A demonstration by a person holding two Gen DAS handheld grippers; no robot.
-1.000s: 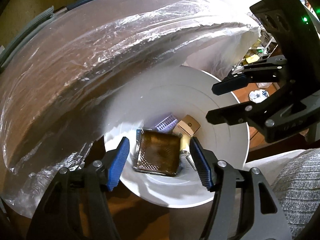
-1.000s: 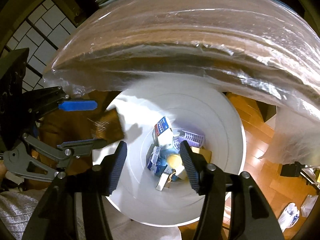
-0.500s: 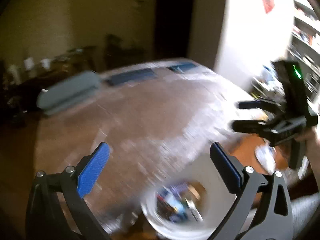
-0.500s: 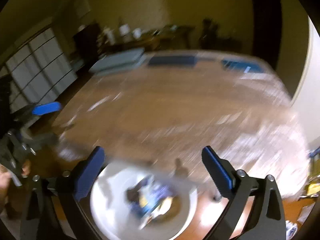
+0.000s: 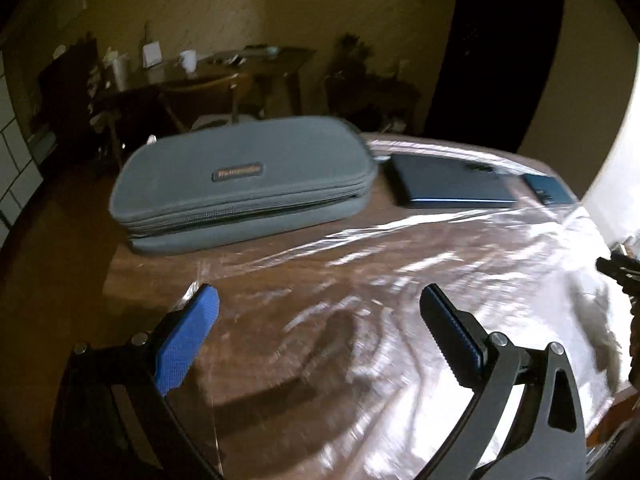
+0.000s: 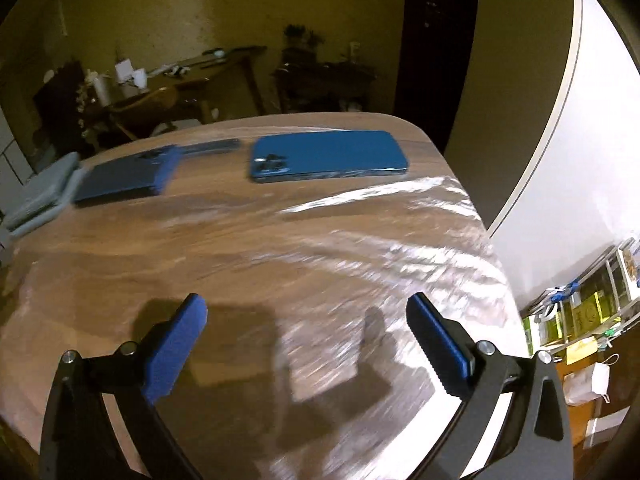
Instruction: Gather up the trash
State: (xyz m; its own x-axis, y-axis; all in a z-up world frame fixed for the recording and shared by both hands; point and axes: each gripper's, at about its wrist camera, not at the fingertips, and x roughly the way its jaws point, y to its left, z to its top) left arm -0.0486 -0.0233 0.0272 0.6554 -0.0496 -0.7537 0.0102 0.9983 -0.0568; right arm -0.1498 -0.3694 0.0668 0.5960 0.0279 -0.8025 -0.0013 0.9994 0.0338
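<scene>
**Inspector:** Left gripper (image 5: 318, 330), left wrist view: jaws spread wide, nothing between the blue pads (image 5: 186, 340). A second ago they stood narrower over the white bin, above a brown wrapper lying in it; they have since opened and swung up over the table (image 5: 360, 280). The bin and its trash are no longer in this view.

**Clerk:** What does that mean for the task?

**Inspector:** My judgement: that piece is delivered and this hand is free for the next one. No loose trash shows on the surface here. A grey zip case (image 5: 244, 184) lies at the far left edge, a dark flat device (image 5: 448, 180) just beside it, and another dark slab (image 5: 548, 192) further right. A clear wrinkled plastic sheet (image 5: 460, 280) covers the wood.

**Clerk:** And the right wrist view?

**Inspector:** Right gripper (image 6: 306, 342): likewise wide apart and empty, having also opened within the last second while leaving the bin. A blue phone (image 6: 328, 156) lies face down at the far side; the dark device (image 6: 120, 182) is to its left, blurred. The case shows only as a corner at the left margin.

**Clerk:** The room?

**Inspector:** Dim. A cluttered desk (image 6: 192, 72) stands against the far wall, with a dark doorway beside it. Shelves and white bags (image 6: 588, 380) occupy the floor area at lower right. Both pictures are motion-blurred near the fingers.
</scene>
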